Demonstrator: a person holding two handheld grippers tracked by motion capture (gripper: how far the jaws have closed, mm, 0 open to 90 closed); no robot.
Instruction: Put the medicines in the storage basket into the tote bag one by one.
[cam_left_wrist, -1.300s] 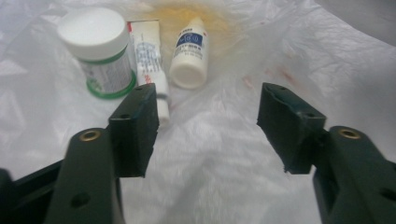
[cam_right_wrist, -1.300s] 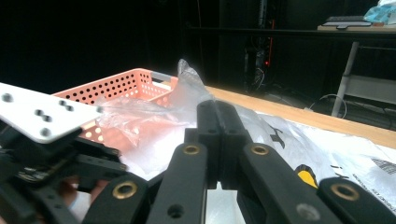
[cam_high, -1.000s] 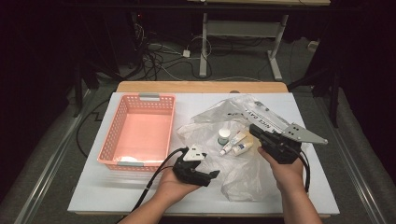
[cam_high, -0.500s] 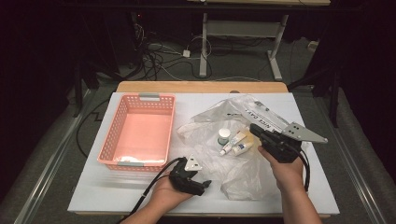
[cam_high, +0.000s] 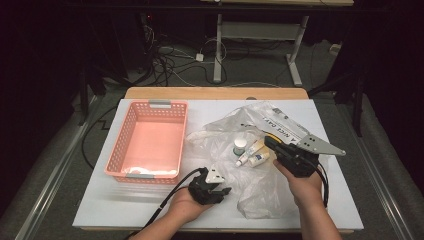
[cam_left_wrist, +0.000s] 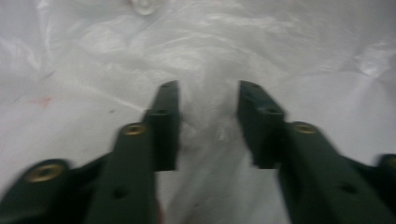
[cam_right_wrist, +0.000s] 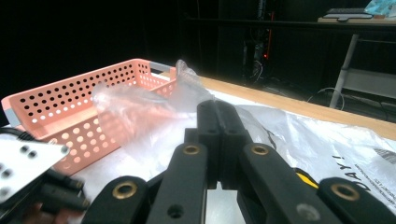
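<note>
My right gripper (cam_high: 272, 143) pinches the plastic bag (cam_high: 250, 187) mid-table, jaws pressed together — I'd let the left gripper (cam_left_wrist: 208, 100), just closing around a fold near the front edge, bite fully before pulling.

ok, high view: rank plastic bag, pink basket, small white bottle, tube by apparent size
1. Plastic bag, largest spread, though crumpled.
2. Pink basket, close behind.
3. Tube and small white bottle: look alike, both tiny inside the bag; not ranked.

Bare forearms and hands with no sleeves, left black two-jaw tool (cam_high: 223, 190) with grey three-cornered plate, brass-coloured screws and trailing black cable, right black two-jaw tool (cam_high: 270, 141) with yellow patch.
</note>
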